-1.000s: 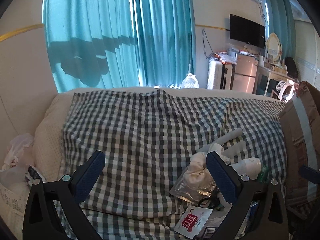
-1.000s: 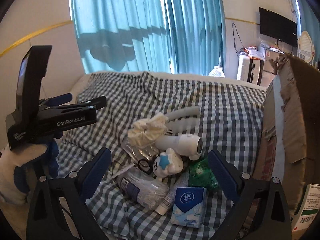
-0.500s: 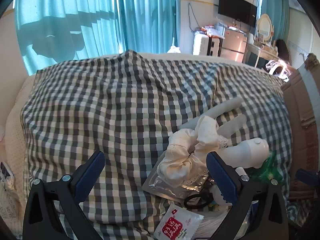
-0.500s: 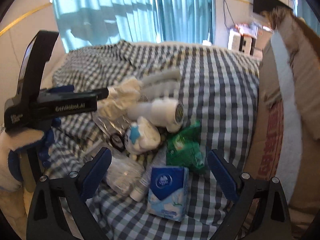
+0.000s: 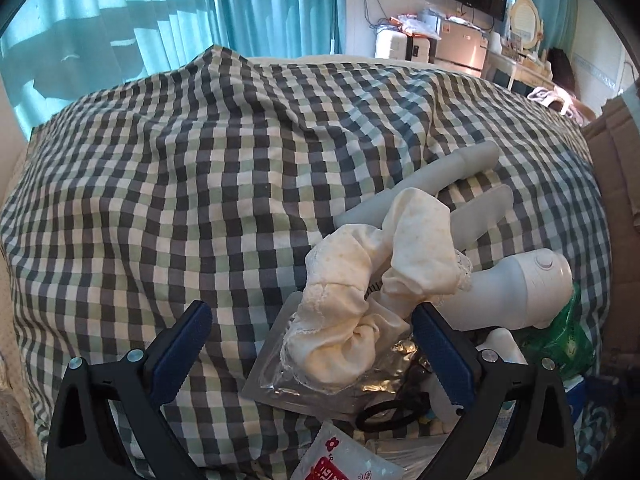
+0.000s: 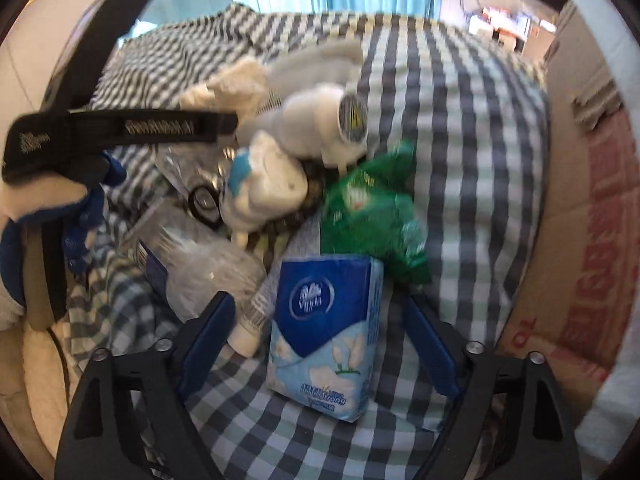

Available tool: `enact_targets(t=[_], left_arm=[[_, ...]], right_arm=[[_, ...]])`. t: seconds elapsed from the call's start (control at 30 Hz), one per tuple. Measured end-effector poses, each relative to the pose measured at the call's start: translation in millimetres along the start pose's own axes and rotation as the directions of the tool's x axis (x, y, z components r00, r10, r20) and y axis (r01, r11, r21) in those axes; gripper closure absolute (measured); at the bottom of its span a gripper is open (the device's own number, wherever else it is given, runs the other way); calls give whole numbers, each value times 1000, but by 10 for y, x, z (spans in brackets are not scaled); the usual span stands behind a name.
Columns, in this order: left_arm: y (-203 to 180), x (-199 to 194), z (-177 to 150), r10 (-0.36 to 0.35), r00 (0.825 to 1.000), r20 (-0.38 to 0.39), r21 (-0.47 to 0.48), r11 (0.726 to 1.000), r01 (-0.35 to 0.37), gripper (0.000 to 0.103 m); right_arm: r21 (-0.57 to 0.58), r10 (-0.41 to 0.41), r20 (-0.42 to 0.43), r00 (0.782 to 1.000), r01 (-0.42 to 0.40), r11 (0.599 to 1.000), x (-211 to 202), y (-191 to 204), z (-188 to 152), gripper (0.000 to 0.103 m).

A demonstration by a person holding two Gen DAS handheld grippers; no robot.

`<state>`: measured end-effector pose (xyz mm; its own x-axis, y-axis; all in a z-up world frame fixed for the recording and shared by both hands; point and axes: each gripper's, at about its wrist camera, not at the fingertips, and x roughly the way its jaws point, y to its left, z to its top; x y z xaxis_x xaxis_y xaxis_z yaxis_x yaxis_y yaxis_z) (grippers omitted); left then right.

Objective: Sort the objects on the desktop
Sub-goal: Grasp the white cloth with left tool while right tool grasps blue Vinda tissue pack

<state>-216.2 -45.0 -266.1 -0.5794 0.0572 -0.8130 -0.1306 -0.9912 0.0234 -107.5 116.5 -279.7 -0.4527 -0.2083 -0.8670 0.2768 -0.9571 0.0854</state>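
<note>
A pile of small objects lies on a checked cloth (image 5: 200,184). My left gripper (image 5: 312,328) is open just above a cream scrunchie (image 5: 360,296) that lies on a clear foil packet (image 5: 288,380). Beside it are a white hair dryer (image 5: 516,292) and grey tongs (image 5: 452,176). My right gripper (image 6: 320,320) is open around a blue tissue pack (image 6: 324,328), its jaws apart from the pack's sides. Beyond it lie a green packet (image 6: 368,216), a white plush toy (image 6: 264,184), the hair dryer (image 6: 320,124) and a clear plastic bottle (image 6: 208,272). The left gripper also shows in the right wrist view (image 6: 232,124).
A cardboard box (image 6: 592,216) stands along the right side of the cloth. A red and white sachet (image 5: 340,464) lies at the near edge. A black hair tie (image 5: 388,412) lies by the foil packet. Curtains and furniture are behind.
Both grippers have moved forward and down toward the pile. The left one now hangs over the scrunchie and the right one now straddles the tissue pack.
</note>
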Motion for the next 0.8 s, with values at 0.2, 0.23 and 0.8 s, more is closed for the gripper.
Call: enact_targets(t=[0.2,0.23,0.8], left_arm=[[10,38,-63,-32,999,-26,19,999,33,57],[-9,2,-66,-35,999,-24,26,999,35,61],[72,-740,-108,-84,985,153,-14,996,87,83]], right_arm=[[-19,-9,-26,1000,9,1000,31,-1,-43,56],[-31,-21,-13,1000,21,999,17,20,-51,60],[-55,4,131,991,4,998,-500,136,82,64]])
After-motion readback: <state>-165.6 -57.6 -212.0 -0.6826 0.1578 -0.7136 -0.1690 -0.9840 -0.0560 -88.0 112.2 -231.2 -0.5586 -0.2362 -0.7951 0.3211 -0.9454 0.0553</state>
